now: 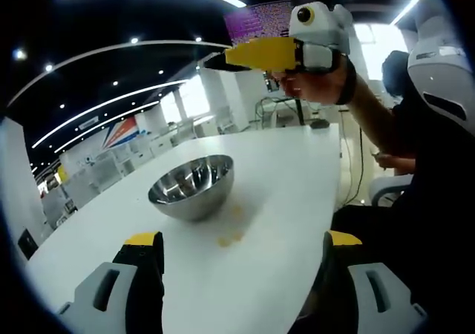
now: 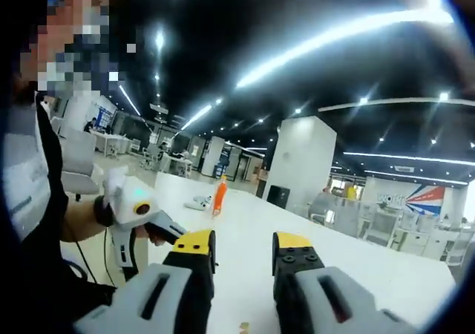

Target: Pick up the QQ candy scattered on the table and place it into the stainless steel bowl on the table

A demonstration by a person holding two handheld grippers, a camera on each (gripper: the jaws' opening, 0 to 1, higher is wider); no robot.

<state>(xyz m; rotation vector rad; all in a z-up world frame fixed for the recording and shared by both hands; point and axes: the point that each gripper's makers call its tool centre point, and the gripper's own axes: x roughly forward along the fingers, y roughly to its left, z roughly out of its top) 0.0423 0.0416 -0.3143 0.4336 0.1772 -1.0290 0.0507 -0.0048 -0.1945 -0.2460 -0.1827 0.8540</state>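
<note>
Standing by the white counter (image 1: 297, 200), I'd say the main danger is simply missing the sweets: the few QQ candy (image 1: 231, 239) pieces are small, pale orange and look soft, lying flat on the smooth top just at five o'clock of the stainless steel bowl (image 1: 193, 187), and broad blunt jaws may well push them along that slick surface rather than catch them. The bowl is round-bottomed, thin and mirror-bright, so a nudge from a jaw might rock or slide it, and a candy let go from too high could bounce back out off the hard metal. The left gripper (image 1: 241, 239) hangs low over the counter with its yellow-tipped black jaws wide apart and nothing between them, the candy lying just ahead. The right gripper (image 2: 243, 246), seen in its own view, is raised and pointing across the room, jaws parted by a narrow gap and empty; in the left gripper view it sits up at one o'clock, a hand (image 1: 315, 85) round its pale plastic body. From that height it has a long way down, and the two tools might bump over the same small patch. A tiny pale crumb, perhaps candy, lies by the bottom edge of the right gripper view. Far along the counter at eleven o'clock stands an orange bottle (image 2: 220, 194), well clear.
</note>
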